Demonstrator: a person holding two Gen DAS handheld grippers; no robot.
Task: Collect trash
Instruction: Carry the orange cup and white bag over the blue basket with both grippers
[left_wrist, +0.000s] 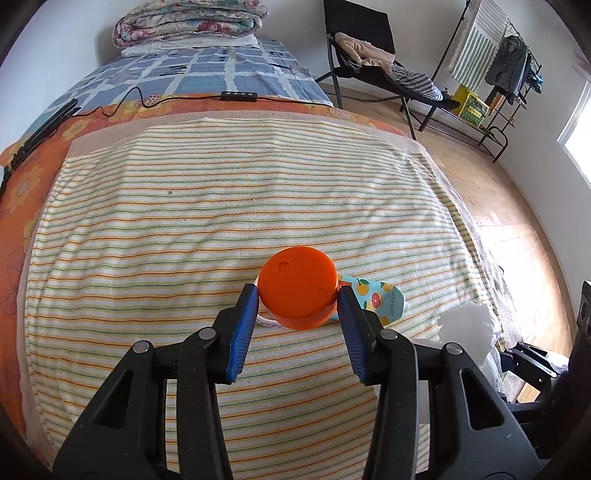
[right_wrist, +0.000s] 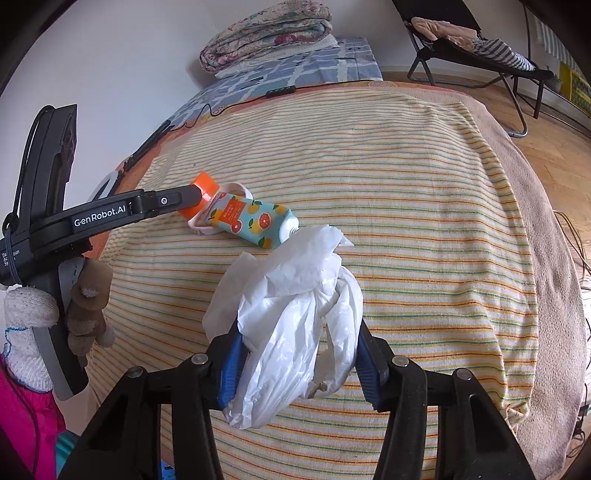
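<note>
My left gripper (left_wrist: 298, 295) is shut on an orange cap (left_wrist: 298, 287), just above the striped towel (left_wrist: 184, 221). In the right wrist view the cap (right_wrist: 204, 184) sits between the left gripper's fingers (right_wrist: 173, 199). A light-blue tube (right_wrist: 255, 219) printed with citrus fruit lies on the towel beside the cap; it also shows in the left wrist view (left_wrist: 380, 295). A white ring-shaped piece (right_wrist: 236, 190) lies under the tube. My right gripper (right_wrist: 295, 350) is shut on a crumpled white plastic bag (right_wrist: 291, 314), held over the towel (right_wrist: 406, 184) near the tube's open end.
The towel covers a bed with an orange flowered sheet (left_wrist: 22, 177) and a blue checked cover (left_wrist: 192, 70). A folded quilt (left_wrist: 188, 22) lies at the head. A cable with a black controller (left_wrist: 238, 96) crosses the bed. A black folding chair (left_wrist: 369, 55) and clothes rack (left_wrist: 509, 62) stand on the wooden floor.
</note>
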